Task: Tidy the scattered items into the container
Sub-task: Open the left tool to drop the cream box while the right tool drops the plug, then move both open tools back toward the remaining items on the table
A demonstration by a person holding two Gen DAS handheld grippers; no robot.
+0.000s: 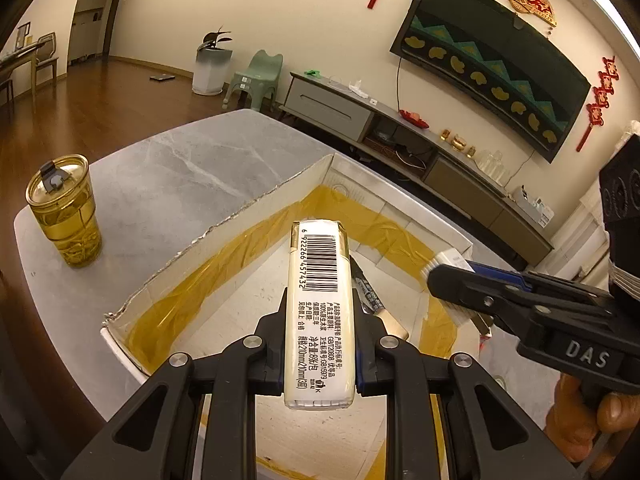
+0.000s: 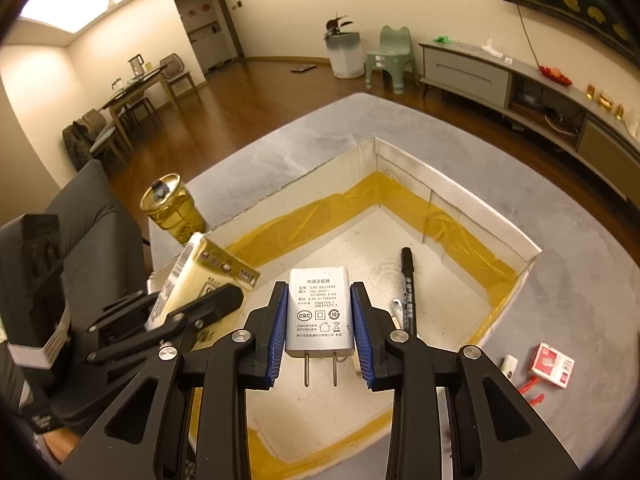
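Note:
A white cardboard box (image 1: 224,224) lined with yellow tape sits on the grey table. My left gripper (image 1: 320,320) is shut on a cream tissue pack (image 1: 318,264) with a barcode, held above the box's inside. My right gripper (image 2: 320,320) is shut on a white power adapter (image 2: 319,304), prongs toward the camera, also above the box (image 2: 460,184). On the box floor lie a black marker pen (image 2: 408,288) and a small metal item (image 2: 396,307). The left wrist view shows the right gripper (image 1: 444,280) at right with the adapter (image 1: 450,258).
A lidded tumbler of yellow liquid (image 1: 66,212) stands on the table left of the box. Right of the box lie a red-and-white small box (image 2: 551,364), a small white item (image 2: 509,365) and a red piece (image 2: 530,388). A grey chair (image 2: 100,232) stands at the table's left.

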